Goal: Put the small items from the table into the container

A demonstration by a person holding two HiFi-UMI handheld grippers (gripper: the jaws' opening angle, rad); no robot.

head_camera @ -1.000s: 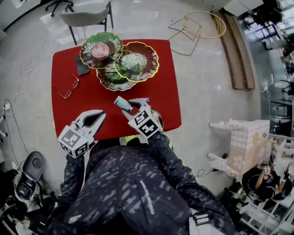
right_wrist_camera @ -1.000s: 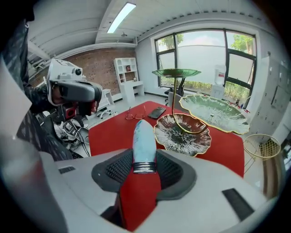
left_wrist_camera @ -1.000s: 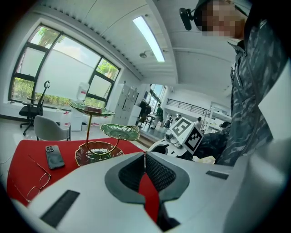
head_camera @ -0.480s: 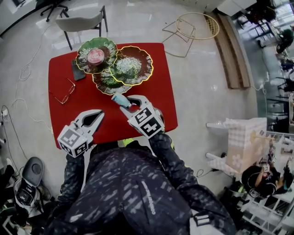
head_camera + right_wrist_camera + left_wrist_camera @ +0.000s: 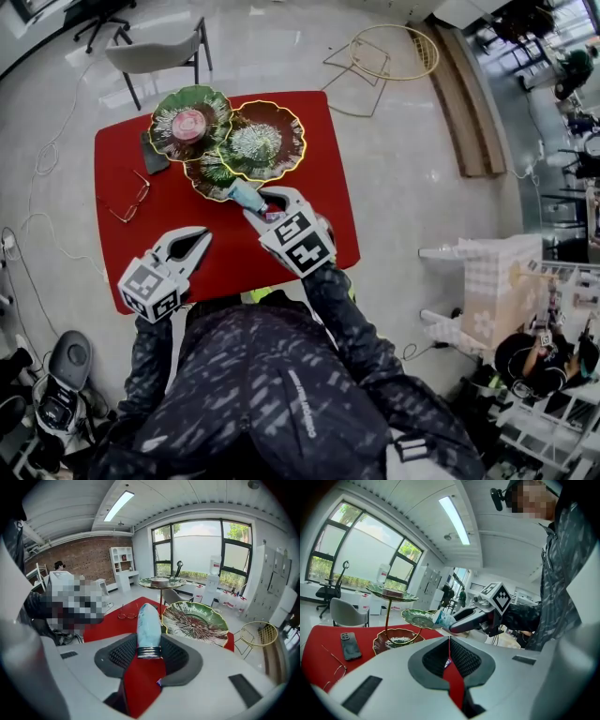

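Note:
My right gripper [image 5: 265, 204] is shut on a light blue tube [image 5: 246, 195] by its ribbed cap end, and it holds the tube up over the red table [image 5: 309, 187], close to the lowest dish. In the right gripper view the tube [image 5: 149, 623] points up between the jaws [image 5: 149, 652] toward the tiered stand of green leaf-shaped dishes [image 5: 197, 620]. That stand [image 5: 258, 141] is at the table's far side, with a pink item [image 5: 188, 123] on its top dish. My left gripper [image 5: 194, 244] hovers shut and empty over the table's near left edge. The left gripper view shows its jaws [image 5: 449, 645] and the held tube [image 5: 440, 618].
A pair of glasses [image 5: 127, 202] and a dark phone [image 5: 155, 155] lie on the table's left part. A small purple-and-white packet [image 5: 159, 682] lies on the table under my right gripper. Behind the table stand a grey chair [image 5: 155, 52] and a yellow wire frame [image 5: 394, 52].
My right gripper has risen and moved away from me toward the dish stand, carrying the tube. The left gripper has stayed where it was.

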